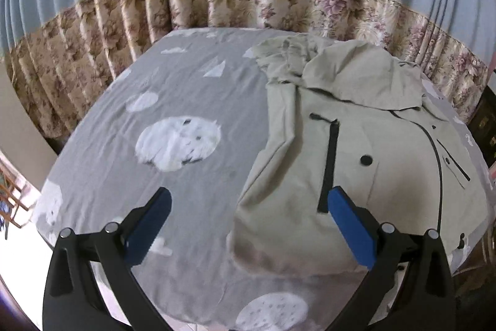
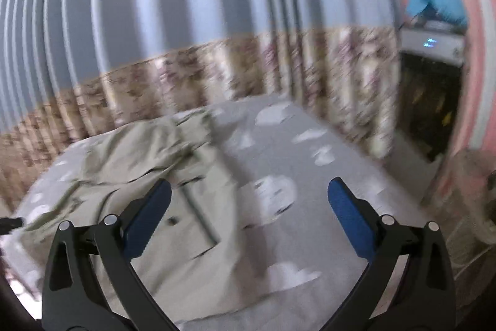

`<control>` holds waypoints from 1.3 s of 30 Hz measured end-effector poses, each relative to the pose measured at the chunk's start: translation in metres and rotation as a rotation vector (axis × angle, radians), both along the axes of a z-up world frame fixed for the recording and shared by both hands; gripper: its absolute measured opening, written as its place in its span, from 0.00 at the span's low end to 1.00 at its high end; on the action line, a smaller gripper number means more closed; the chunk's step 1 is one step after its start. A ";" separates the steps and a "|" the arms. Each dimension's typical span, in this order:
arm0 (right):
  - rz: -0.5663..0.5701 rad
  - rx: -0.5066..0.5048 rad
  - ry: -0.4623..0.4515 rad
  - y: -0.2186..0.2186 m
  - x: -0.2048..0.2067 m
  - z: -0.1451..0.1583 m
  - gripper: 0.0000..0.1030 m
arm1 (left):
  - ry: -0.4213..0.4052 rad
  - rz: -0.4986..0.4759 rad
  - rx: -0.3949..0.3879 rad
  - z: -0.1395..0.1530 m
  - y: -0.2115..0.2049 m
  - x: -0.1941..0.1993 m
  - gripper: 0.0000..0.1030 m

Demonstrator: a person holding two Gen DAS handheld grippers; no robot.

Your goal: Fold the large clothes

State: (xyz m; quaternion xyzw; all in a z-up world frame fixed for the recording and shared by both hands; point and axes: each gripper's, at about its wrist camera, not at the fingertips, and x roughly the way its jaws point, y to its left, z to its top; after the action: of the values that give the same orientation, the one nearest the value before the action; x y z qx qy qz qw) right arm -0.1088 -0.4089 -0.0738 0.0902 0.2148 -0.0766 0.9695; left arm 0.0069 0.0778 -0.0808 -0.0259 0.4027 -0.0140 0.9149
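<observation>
My left tongs (image 1: 249, 208) stand wide, holding nothing, above the near part of the bed (image 1: 186, 101). My right tongs (image 2: 249, 200) are just as wide and just as empty, also over the bed; that view is smeared, so fine detail is lost there.

The jacket (image 1: 356, 151) lies on the right part of the bed as my left camera sees it, front side up, its hem toward me and its hood (image 1: 356, 79) flopped down over the chest. A dark zip (image 1: 331, 157) runs down the front, with a round snap (image 1: 366, 159) beside it and a slanted pocket opening further right. One sleeve (image 1: 279, 58) is bunched up beside the hood at the far end.

I judge the folding barely begun, if at all. The body lies spread, not doubled over, and no tidy edge shows anywhere. The hem bulges near me and the cloth is rumpled around the shoulders. Everything is left: smoothing it out, bringing the sleeves in, folding the sides, then doubling the length.

I can read no writing or brand on the jacket or sheet. The sheet carries only white patches on grey. In the right view a box (image 2: 432, 44) by the curtain (image 2: 186, 5) shows two small blue lights, too blurred to read.
</observation>
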 end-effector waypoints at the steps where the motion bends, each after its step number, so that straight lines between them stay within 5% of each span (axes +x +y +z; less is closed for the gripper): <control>1: 0.004 -0.011 0.014 0.003 0.001 -0.003 0.97 | 0.008 0.007 -0.011 -0.003 0.003 -0.002 0.99; 5: -0.006 -0.123 0.065 0.016 0.002 -0.018 0.96 | 0.056 0.010 -0.054 -0.017 0.012 -0.012 0.99; 11: 0.025 -0.042 0.143 0.000 0.005 -0.039 0.77 | 0.052 -0.021 -0.018 -0.020 -0.004 -0.011 0.99; 16: 0.067 -0.007 0.173 -0.004 0.008 -0.047 0.74 | 0.043 -0.073 -0.008 -0.022 -0.015 0.009 0.97; 18: 0.076 -0.031 0.183 0.000 0.007 -0.048 0.75 | 0.074 -0.075 0.005 -0.028 -0.017 0.015 0.83; 20: 0.066 -0.046 0.180 0.000 0.004 -0.048 0.75 | 0.115 -0.096 -0.013 -0.036 -0.018 0.017 0.49; 29: 0.110 0.051 0.273 -0.017 0.005 -0.071 0.74 | 0.077 -0.168 0.017 -0.040 -0.031 0.002 0.43; 32: 0.179 0.105 0.315 -0.016 0.013 -0.085 0.57 | 0.065 -0.188 0.003 -0.041 -0.033 0.007 0.43; 33: 0.201 0.129 0.317 -0.015 0.017 -0.088 0.45 | 0.058 -0.204 -0.010 -0.040 -0.034 0.009 0.41; 35: 0.212 0.132 0.320 -0.008 0.023 -0.090 0.28 | 0.051 -0.245 -0.050 -0.036 -0.034 0.012 0.10; 36: 0.229 0.111 0.306 -0.001 0.026 -0.086 0.12 | 0.058 -0.270 -0.089 -0.031 -0.033 0.015 0.11; 39: 0.280 0.134 0.187 0.002 0.020 -0.059 0.05 | 0.036 -0.311 -0.158 -0.009 -0.030 0.019 0.08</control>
State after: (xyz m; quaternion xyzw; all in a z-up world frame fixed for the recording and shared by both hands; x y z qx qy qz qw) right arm -0.0888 -0.4067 -0.1330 0.1160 0.3191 0.0655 0.9383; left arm 0.0261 0.0477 -0.0901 -0.0354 0.4157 -0.1866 0.8894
